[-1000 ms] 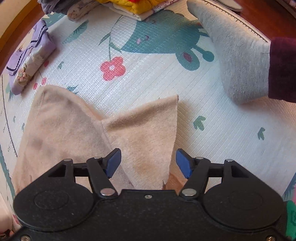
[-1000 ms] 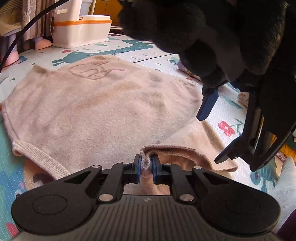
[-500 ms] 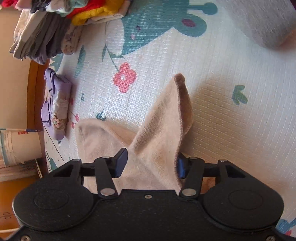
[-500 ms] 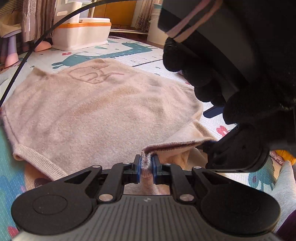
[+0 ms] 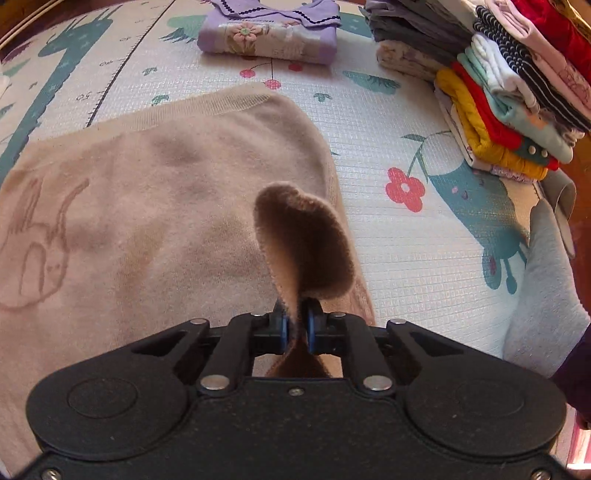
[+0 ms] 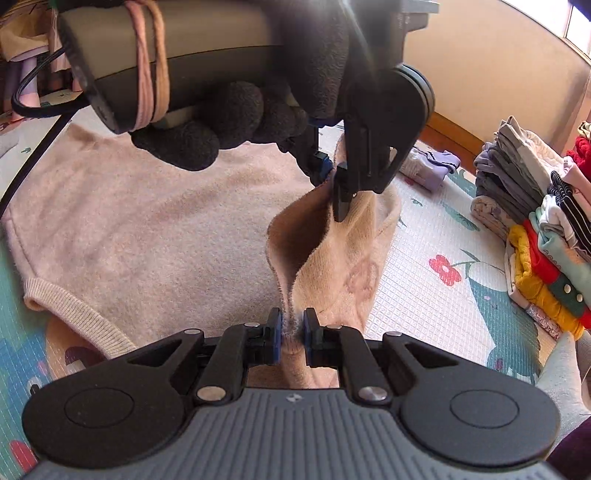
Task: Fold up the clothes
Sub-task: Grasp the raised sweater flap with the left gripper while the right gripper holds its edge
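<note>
Beige fleece sweater (image 5: 147, 221): spread flat on play mat (image 5: 424, 258), ribbed hem toward far side in left wrist view, faint outline drawing on the chest at left.
Sleeve (image 6: 332, 266): lifted off the mat along the sweater's right edge, strung between both grippers, folded lengthwise with the darker inside showing.
Left gripper (image 5: 295, 326): blue pads pressed together on sleeve fabric, a rounded flap of it standing up just past the fingertips. In right wrist view it hangs above the sweater, pinching the far end of the sleeve (image 6: 330, 173), held by a dark gloved hand (image 6: 236, 122).
Right gripper (image 6: 291, 334): jaws nearly closed, near end of sleeve bunched between the pads.
Purple folded garment (image 5: 267, 35): on the mat beyond the hem, apart from the sweater.
Stack of folded clothes (image 5: 509, 85): on the mat's right side, grey, yellow, red, striped layers, well apart from the sweater.
Grey sock foot (image 5: 543, 295): on the mat at the right edge, near the left gripper.
Cable (image 6: 33, 162): dark, crossing the upper left of right wrist view.
</note>
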`<state>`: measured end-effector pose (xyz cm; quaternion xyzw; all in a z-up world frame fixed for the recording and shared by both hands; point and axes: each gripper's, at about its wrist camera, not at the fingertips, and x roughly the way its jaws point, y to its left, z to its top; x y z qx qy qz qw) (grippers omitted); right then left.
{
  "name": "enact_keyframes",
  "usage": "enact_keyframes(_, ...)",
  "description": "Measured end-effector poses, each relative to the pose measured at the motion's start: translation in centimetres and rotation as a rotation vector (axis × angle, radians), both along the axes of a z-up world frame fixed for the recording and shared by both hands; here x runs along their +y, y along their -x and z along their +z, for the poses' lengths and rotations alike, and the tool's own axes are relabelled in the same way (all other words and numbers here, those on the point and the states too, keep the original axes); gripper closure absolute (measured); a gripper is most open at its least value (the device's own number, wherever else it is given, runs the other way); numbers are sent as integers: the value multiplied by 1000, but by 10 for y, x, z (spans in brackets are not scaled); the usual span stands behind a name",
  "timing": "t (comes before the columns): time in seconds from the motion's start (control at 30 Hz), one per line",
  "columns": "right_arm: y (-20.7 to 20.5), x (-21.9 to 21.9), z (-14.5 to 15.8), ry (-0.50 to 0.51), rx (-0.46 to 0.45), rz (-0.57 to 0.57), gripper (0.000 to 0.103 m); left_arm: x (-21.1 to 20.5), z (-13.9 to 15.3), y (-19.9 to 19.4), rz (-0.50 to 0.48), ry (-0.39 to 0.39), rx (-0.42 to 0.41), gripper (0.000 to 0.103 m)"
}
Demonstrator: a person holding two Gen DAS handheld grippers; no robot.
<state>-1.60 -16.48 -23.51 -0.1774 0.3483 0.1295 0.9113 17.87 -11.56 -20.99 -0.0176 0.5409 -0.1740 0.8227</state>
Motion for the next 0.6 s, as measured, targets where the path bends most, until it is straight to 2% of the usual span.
enact_keyframes(0.13,4,3,7,38,-10,40,90,38,3,2,102,196,9,99)
enact_keyframes(0.23,7,6,13,67,-18,72,90,51,0,3,122,243,10,99)
enact_keyframes(0.3,9,8,17,86,-23,94,90,58,1,7,103,277,-3,99)
enact_keyframes(0.33,10,9,19,96,-26,104,90,61,-1,8,97,307,12,94)
enact_keyframes(0.37,12,9,21,106,-28,115,90,64,-4,9,99,326,22,66)
enact_keyframes(0.43,13,11,23,123,-31,133,90,70,-10,12,140,347,14,21)
enact_keyframes(0.53,14,14,22,140,-23,146,90,81,-23,10,207,455,36,22)
enact_keyframes(0.6,14,16,22,151,-17,154,91,91,-30,8,271,484,37,31)
